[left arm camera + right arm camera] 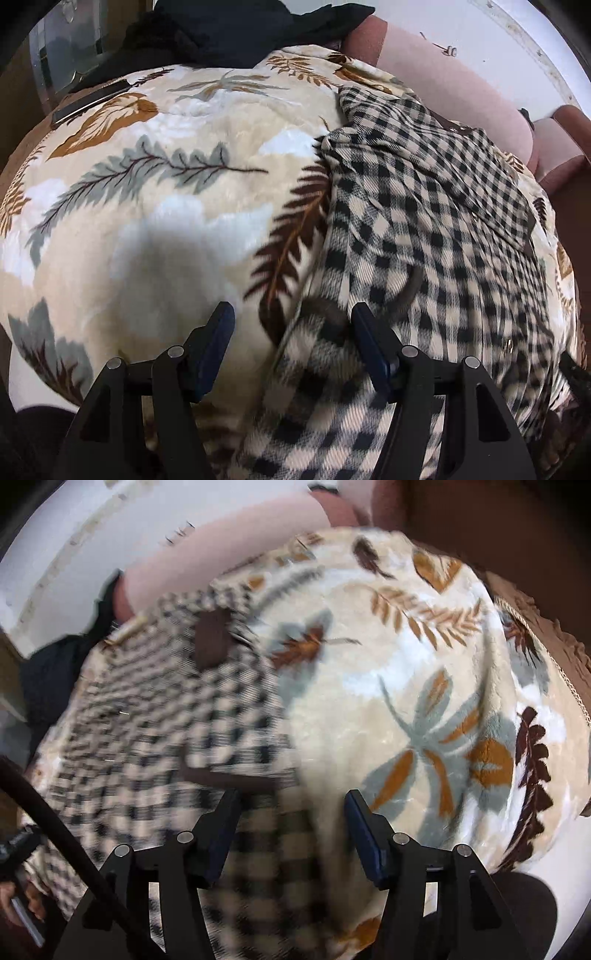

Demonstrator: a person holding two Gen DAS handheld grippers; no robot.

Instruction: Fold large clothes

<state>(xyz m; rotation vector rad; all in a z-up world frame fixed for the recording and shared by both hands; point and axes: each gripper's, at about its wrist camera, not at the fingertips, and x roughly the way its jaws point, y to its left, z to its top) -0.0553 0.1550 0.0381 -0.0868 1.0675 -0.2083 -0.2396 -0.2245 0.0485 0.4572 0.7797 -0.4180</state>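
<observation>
A woven black-and-cream checked shirt (424,229) lies rumpled on a plush, leaf-printed blanket (155,229), its brown-trimmed edges folded over. The left gripper (291,325) hovers above the shirt's near edge, tongs spread with nothing pinched. The right gripper (291,808) hangs over the same edge, likewise spread and empty.

The shirt (424,221) lies on the blanket (166,206), toward the right in the left wrist view and toward the left in the right wrist view (166,720). The blanket (424,701) runs out wide beside it. Behind the blanket a dark garment (236,33) is heaped at the far edge, and a cushion (461,92) lies behind the shirt.
</observation>
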